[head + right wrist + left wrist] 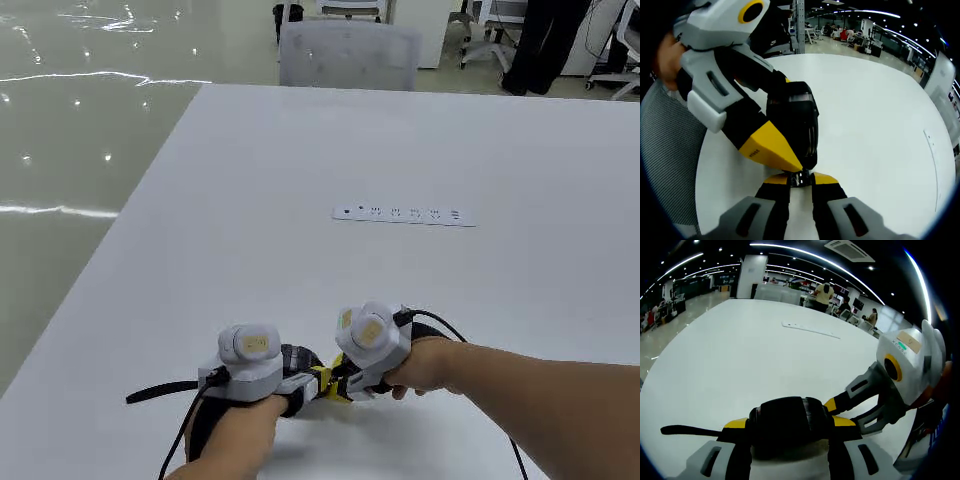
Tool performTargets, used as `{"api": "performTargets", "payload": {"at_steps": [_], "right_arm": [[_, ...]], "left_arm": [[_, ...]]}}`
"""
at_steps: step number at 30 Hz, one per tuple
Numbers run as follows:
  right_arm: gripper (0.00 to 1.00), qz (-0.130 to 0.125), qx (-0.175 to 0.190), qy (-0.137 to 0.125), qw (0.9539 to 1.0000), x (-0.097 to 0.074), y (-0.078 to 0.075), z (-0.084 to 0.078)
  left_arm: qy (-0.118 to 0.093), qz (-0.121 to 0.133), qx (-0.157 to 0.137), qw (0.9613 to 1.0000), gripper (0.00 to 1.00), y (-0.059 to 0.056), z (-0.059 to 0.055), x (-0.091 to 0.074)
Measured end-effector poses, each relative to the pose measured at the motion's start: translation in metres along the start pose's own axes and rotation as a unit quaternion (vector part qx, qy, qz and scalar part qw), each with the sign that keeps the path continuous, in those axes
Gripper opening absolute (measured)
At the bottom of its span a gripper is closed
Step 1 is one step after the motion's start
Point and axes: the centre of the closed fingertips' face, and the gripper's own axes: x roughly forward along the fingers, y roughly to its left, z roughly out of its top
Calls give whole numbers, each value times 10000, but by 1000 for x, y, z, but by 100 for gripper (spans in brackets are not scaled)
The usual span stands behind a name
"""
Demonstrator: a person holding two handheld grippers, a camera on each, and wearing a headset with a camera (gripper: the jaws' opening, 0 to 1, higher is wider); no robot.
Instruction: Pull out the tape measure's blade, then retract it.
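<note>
The black tape measure (790, 412) sits low over the white table (300, 200), and my left gripper (790, 422) is shut on its body from both sides. A black strap (690, 431) trails off its left side. My right gripper (801, 179) faces the case (792, 127) head-on, its yellow-tipped jaws shut on the blade's end hook (800, 175) right at the case mouth. No length of blade shows between hook and case. In the head view both grippers meet near the table's front edge, the left gripper (305, 378) and the right gripper (338, 385) almost touching around the tape measure (300, 360).
A white power strip (403, 213) lies flat mid-table, well beyond the grippers. A grey chair (348, 55) stands at the far edge. The table's left edge drops to a glossy floor (60, 150). Black cables (450, 330) run from the grippers. People stand in the background.
</note>
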Motion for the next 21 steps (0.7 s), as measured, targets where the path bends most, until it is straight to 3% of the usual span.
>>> {"api": "performTargets", "payload": {"at_steps": [21], "right_arm": [[14,6,115,-41,9999,2,-1,1]], "left_arm": [[8,-15,-10,10000,58,1,0,1]]}}
